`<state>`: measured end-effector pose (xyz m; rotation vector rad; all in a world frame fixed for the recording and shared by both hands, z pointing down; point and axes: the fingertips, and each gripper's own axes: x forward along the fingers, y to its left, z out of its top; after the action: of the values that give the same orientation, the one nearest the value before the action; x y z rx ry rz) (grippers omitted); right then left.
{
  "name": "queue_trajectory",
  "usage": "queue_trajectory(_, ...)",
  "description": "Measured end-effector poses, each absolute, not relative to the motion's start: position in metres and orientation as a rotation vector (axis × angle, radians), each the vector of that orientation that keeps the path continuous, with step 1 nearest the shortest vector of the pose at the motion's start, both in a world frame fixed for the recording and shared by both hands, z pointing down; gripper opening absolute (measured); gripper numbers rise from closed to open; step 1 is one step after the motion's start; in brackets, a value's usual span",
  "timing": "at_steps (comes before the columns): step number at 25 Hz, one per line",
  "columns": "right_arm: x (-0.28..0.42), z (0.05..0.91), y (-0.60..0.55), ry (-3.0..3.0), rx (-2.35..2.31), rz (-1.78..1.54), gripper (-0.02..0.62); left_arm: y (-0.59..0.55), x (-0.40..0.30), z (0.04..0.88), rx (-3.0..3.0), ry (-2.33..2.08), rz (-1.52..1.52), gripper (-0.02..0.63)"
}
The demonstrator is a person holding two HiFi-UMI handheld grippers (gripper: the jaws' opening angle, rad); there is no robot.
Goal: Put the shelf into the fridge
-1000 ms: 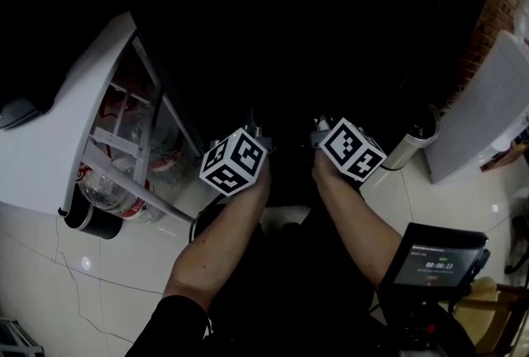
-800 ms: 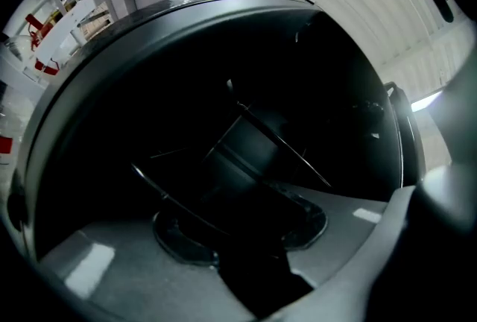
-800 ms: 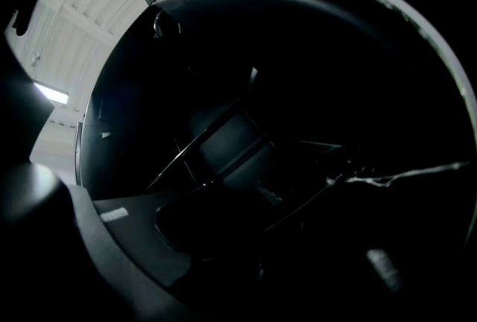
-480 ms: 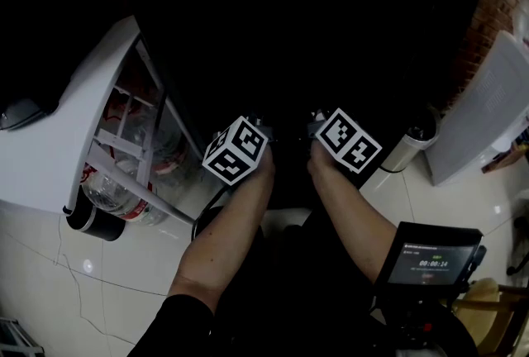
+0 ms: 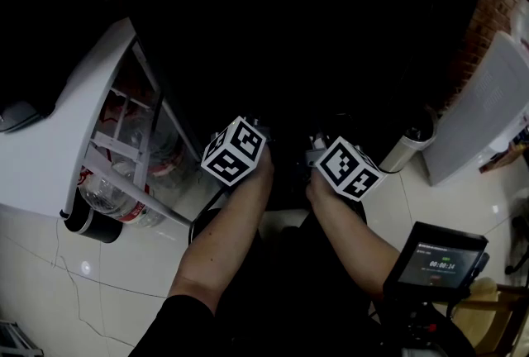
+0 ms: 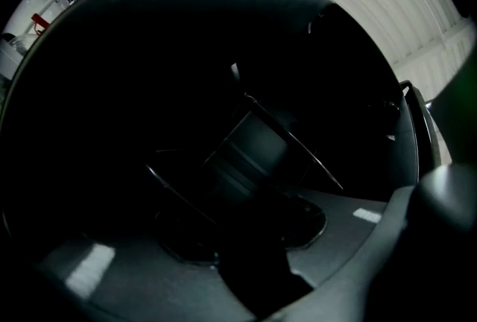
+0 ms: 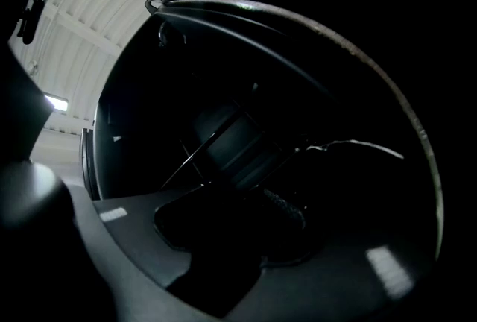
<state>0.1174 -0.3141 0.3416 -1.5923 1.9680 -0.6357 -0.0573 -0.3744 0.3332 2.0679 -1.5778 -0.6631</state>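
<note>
both forearms come up from the lower edge of the head view, bare to the elbow and almost parallel, and reach forward into the dark opening of the fridge (image 5: 314, 33). the left forearm (image 5: 219, 248) and the right forearm (image 5: 351, 231) are near each other, and the left gripper (image 5: 258, 129) and the right gripper (image 5: 317, 150) stand side by side with a small gap, the right one a little lower in the picture. their marker cubes show well, but the tips go into the black and cannot be seen from above. in the two gripper views each claw shows only as a dark block in the middle, and it seems narrow, closed on the near edge of the shelf (image 6: 97, 268), a flat dark sheet. the shelf spreads under both cameras as a grey shiny surface with small bright reflections, and its far part inside the fridge is marked only by thin light lines. the exact contact of the jaws with the sheet is hard to make out, because all is very dark there. at the left the white fridge door (image 5: 58, 140) stands open, with bottles (image 5: 107, 194) in its racks, partly cut by the bars. at the right a white ribbed panel (image 5: 488, 107) leans near a brick wall (image 5: 496, 8), and a small screen (image 5: 438, 260) is low at the right.
</note>
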Motion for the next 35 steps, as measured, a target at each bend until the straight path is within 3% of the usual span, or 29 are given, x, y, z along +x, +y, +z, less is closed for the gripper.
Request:
queue_trajectory(8, 0.114, 0.345, -0.303, 1.929, -1.547, -0.714, 0.124, -0.374, -0.056, 0.333, 2.074, -1.569, -0.656, 0.144)
queue_trajectory(24, 0.115, 0.344, -0.302, 1.958, -1.546, -0.711, 0.127, -0.325, -0.05, 0.339, 2.045, -1.434, -0.631, 0.15)
queue_trajectory(29, 0.116, 0.343, -0.303, 1.971, -1.554, -0.704, 0.129, -0.301, -0.044, 0.349, 2.015, -1.36, -0.649, 0.044)
queue_trajectory(35, 0.108, 0.349, -0.314, 1.97, -1.566, -0.724, 0.129, -0.315, -0.048, 0.353, 2.053, -1.373, -0.61, 0.021)
